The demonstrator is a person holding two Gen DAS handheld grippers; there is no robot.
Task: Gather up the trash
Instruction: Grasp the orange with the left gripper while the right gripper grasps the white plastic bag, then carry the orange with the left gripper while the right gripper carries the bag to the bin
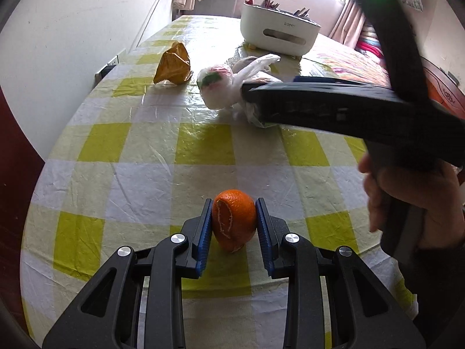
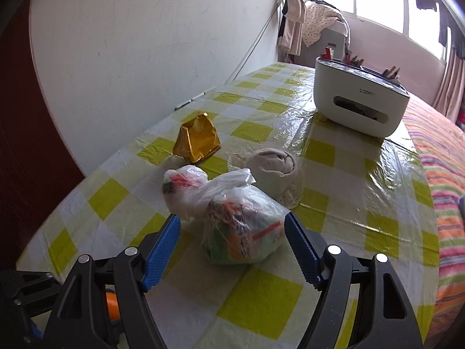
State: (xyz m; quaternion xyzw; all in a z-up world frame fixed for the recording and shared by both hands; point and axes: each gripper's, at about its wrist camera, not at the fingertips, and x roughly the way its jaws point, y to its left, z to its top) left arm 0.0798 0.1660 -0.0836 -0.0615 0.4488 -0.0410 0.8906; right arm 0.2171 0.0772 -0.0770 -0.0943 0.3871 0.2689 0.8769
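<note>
My left gripper (image 1: 234, 223) has its two blue pads pressed on either side of an orange peel (image 1: 234, 220), a hollow shell with the pale inside showing. Whether it rests on the checkered tablecloth (image 1: 145, 145) or hangs just above it, I can't tell. From the right wrist view that peel is only an orange sliver down by the frame, mostly hidden.

My right gripper (image 2: 232, 232) is spread wide around a clear plastic bag of wrappers (image 2: 247, 232); the right pad looks to be against the plastic and the left pad stands well apart from it, so nothing is pinched. The left view only catches that gripper side-on, a blurry dark bar covering most of the bag.

Only the right view shows the rolled off-white cloth (image 2: 276, 171) behind the bags; the left view has it blocked. Both views show one crumpled gold foil wrapper (image 2: 197, 141) near the wall and one white bin (image 2: 359, 101) at the far end, with reddish scraps poking out that are too small to name.

Bag count: two, one smaller knotted bag (image 2: 186, 187) touching the bigger one.
</note>
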